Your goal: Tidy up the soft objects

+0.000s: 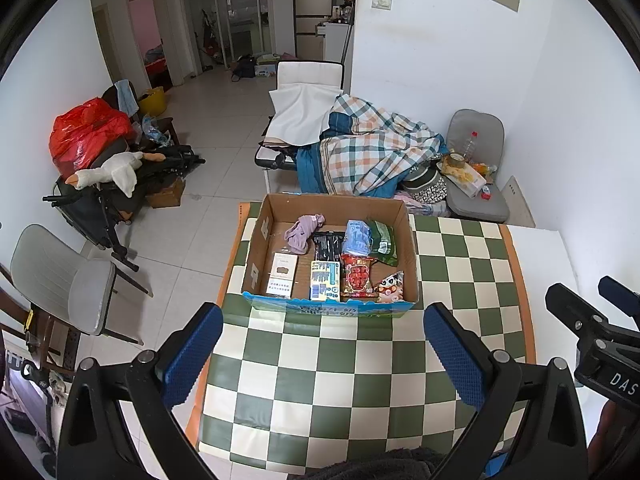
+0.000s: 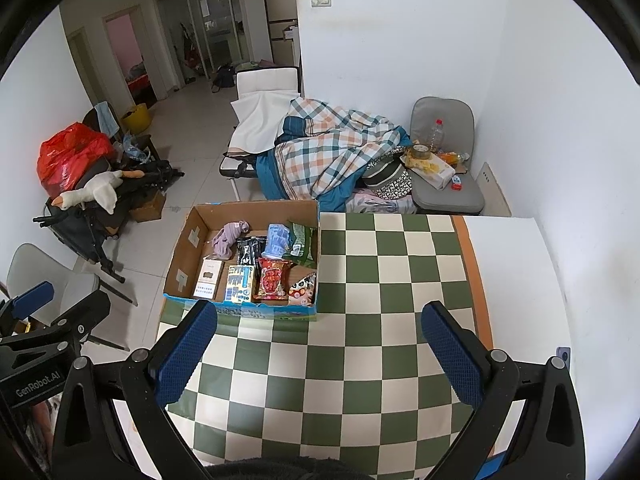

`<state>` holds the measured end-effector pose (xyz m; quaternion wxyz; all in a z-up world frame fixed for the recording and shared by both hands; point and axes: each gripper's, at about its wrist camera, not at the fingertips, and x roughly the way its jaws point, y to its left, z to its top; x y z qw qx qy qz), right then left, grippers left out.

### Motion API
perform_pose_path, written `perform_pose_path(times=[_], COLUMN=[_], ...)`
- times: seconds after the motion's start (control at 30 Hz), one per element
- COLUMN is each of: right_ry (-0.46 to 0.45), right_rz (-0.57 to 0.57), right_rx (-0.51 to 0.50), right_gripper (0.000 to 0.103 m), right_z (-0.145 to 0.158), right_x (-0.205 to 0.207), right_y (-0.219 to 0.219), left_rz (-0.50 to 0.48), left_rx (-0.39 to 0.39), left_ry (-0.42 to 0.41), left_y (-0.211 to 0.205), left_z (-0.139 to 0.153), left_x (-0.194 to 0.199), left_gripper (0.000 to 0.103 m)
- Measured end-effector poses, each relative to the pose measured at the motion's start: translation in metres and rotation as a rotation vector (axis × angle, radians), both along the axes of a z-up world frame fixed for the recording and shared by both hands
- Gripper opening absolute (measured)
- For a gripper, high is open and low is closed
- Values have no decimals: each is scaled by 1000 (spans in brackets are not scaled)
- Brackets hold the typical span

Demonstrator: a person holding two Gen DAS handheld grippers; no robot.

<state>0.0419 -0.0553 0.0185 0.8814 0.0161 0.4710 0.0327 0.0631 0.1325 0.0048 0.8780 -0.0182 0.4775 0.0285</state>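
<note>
A cardboard box [image 1: 256, 256] stands on the green-and-white checkered table [image 1: 320, 380]. It holds a crumpled purple cloth [image 1: 303, 231], a blue packet [image 1: 359, 236], a green bag [image 1: 383, 241], a black packet [image 1: 328, 246], a red snack bag [image 1: 358, 278], a white carton [image 1: 282, 274] and a blue-yellow carton [image 1: 325, 281]. My left gripper [image 1: 323, 354] is open and empty, above the table in front of the box. My right gripper [image 2: 320, 350] is open and empty, to the right of the box [image 2: 182, 256]. The cloth also shows in the right wrist view [image 2: 230, 238].
A bed with a plaid blanket [image 1: 372, 148] lies behind the table. A grey chair [image 1: 476, 168] with a bottle and clutter stands at the right wall. A stroller with a goose plush [image 1: 110, 170] and red bag stands left. A grey chair [image 1: 68, 284] is near left.
</note>
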Motion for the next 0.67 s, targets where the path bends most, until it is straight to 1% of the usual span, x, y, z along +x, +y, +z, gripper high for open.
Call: perform_pose_path(times=[0.67], right_ry=[-7], right_rz=[-2], right_rx=[-1], right_gripper=[103], right_z=[6], right_x=[6], right_y=[-2], left_rz=[1], left_rx=[8], left_ry=[-14], left_y=[0], left_z=[5], left_x=[7], left_gripper=[103])
